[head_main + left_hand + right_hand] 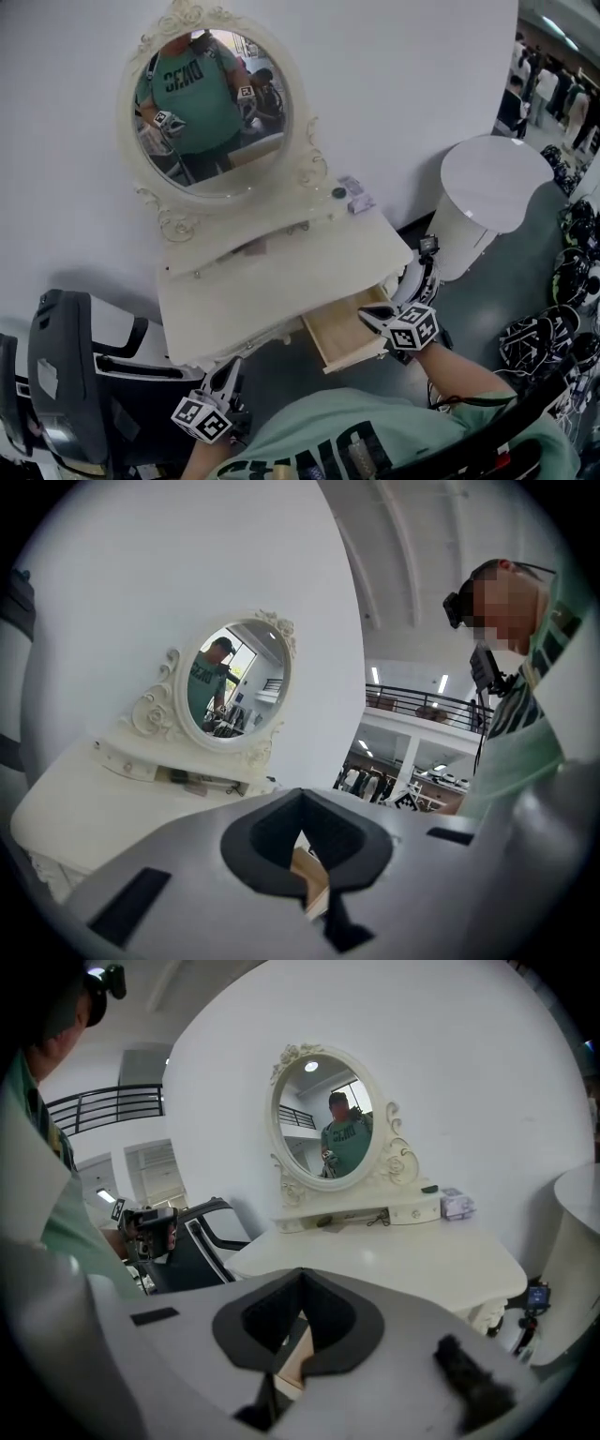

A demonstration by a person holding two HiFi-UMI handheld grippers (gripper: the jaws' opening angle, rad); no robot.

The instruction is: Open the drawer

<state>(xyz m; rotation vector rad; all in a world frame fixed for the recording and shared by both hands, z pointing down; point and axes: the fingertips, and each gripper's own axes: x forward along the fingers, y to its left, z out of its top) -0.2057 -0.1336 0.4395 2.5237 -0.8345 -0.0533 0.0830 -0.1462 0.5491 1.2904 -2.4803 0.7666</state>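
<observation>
Right tool [371,316] shut, empty, poised just beside the front edge of the drawer [339,336], already pulled well out of the counter [253,295] at its right front, long axis toward the person. Left tool [225,377] also shut, empty, well apart at left; right nearer.

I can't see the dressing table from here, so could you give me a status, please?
Left gripper shut, empty. Right gripper shut, empty. Drawer of dressing table pulled out, open. Nothing seen blocking it.
</observation>
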